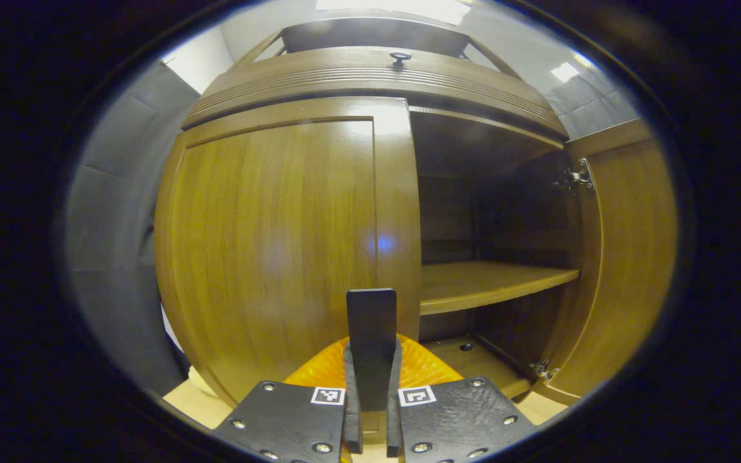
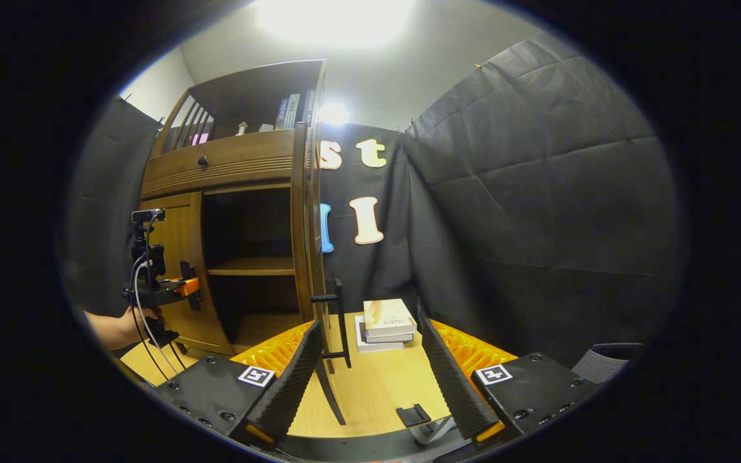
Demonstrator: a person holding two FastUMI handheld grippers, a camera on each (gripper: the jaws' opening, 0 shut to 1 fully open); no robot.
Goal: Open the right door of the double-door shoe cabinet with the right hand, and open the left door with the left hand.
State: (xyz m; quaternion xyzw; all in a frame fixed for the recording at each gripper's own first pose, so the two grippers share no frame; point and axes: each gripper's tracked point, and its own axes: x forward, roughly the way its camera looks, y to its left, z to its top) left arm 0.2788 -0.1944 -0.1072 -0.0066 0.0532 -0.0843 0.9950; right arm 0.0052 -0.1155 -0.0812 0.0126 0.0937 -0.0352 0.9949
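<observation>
1 door, the right door (image 1: 628, 257), hangs open; left door (image 1: 280, 257) shut.

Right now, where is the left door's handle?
In the left gripper view, the handle stands upright at bottom centre, clamped in the left gripper jaws, against the closed left door near its right edge, beside the open compartment.

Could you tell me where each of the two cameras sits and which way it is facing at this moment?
Left gripper view: rides the left gripper, close before the cabinet, facing the shut left door; its fingers clamp the handle.
Right gripper view: rides the right gripper, farther back, looking along the open right door edge-on; its fingers stand apart; a hand holds the left gripper.
Shared: the shelf and drawer knob.
</observation>
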